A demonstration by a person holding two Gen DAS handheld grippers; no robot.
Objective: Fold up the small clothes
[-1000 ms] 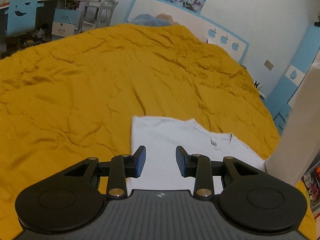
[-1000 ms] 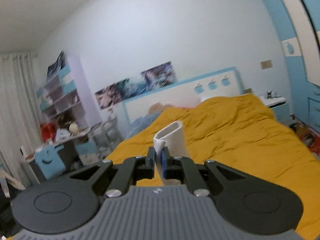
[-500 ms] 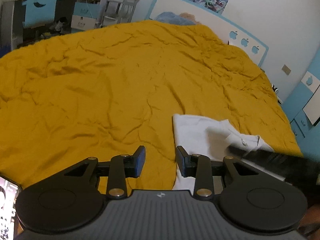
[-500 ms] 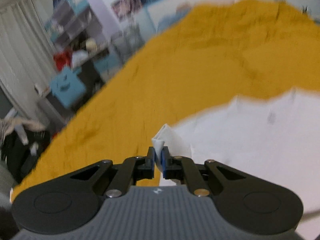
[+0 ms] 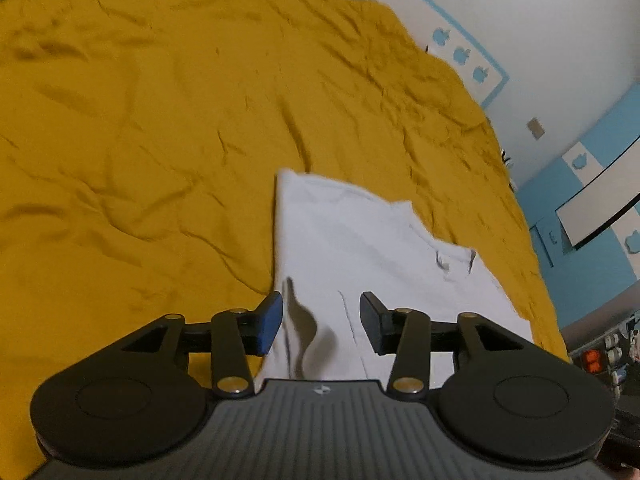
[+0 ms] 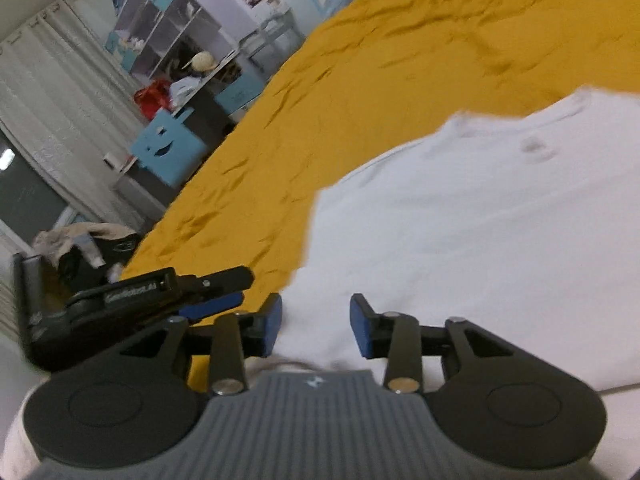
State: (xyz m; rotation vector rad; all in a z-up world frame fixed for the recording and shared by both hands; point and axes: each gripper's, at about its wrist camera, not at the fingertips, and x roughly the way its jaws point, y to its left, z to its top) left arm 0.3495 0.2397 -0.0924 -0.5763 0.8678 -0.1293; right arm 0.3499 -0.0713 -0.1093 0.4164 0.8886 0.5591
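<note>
A small white T-shirt [image 5: 360, 248] lies partly folded on the mustard-yellow bedspread [image 5: 160, 120]. My left gripper [image 5: 320, 322] is open and empty, low over the shirt's near left edge, where a raised crease stands between the jaws. The shirt also fills the right of the right wrist view [image 6: 480, 220]. My right gripper [image 6: 316, 328] is open and empty just above the shirt's near edge. The left gripper [image 6: 212, 292] shows at its left, over the bedspread [image 6: 360, 80].
A blue-and-white headboard [image 5: 460, 52] and blue cabinets [image 5: 592, 208] stand beyond the bed's right side. A cluttered desk with a blue smiley chair [image 6: 168, 152], shelves and white curtains [image 6: 60, 100] lie to the bed's left.
My right gripper came down onto the shirt, laid the held white fold over it, and opened. My left gripper moved back over the shirt's left edge and stayed open.
</note>
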